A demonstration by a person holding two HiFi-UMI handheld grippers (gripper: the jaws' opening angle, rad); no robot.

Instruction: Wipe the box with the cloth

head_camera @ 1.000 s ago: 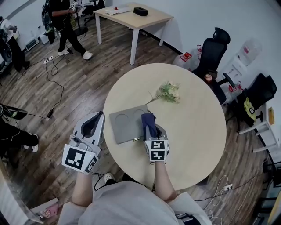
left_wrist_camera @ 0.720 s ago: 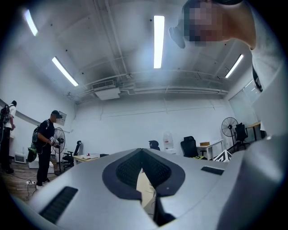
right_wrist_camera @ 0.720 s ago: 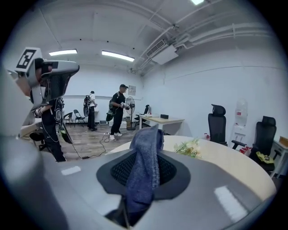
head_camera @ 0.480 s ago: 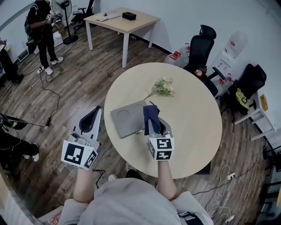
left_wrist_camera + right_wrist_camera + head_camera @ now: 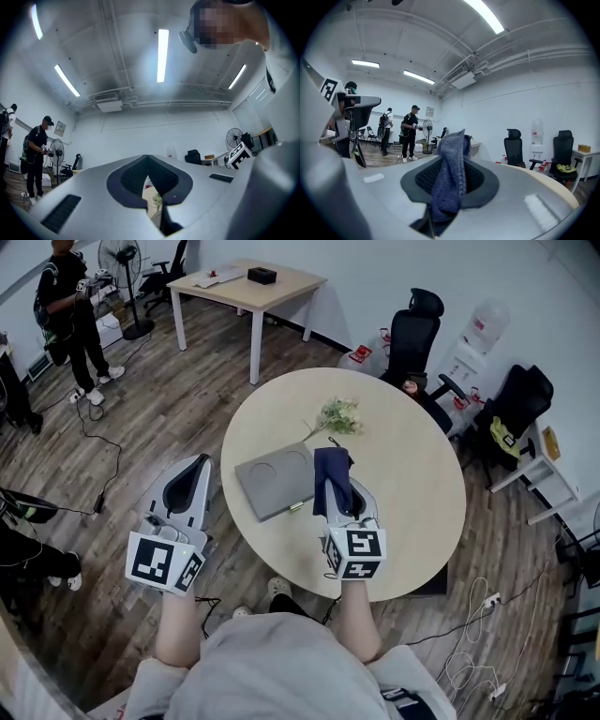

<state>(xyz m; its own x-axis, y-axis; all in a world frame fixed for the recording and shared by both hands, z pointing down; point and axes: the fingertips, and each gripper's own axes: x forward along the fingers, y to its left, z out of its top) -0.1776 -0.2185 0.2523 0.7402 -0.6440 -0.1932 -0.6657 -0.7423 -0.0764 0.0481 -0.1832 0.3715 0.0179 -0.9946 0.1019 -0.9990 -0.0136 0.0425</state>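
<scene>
A flat grey box [image 5: 274,482] with two round dents lies on the round beige table [image 5: 412,465], near its left front. My right gripper [image 5: 339,498] is at the box's right edge, shut on a dark blue cloth [image 5: 332,476]. In the right gripper view the cloth [image 5: 451,178] stands up out of the closed jaws of the right gripper [image 5: 450,157]. My left gripper [image 5: 198,467] hangs off the table's left edge over the floor, shut on nothing. The left gripper [image 5: 148,161] points up at the room, and its view does not show the box.
A sprig of pale flowers [image 5: 338,415] lies behind the box. Black office chairs [image 5: 412,324] stand beyond the table at the right. A wooden desk [image 5: 248,282] and a standing person [image 5: 67,306] are at the back left. Cables [image 5: 94,442] run over the floor.
My right gripper has drifted right with the cloth, from over the box's right part to its right edge. The left gripper has stayed beside the table, shut.
</scene>
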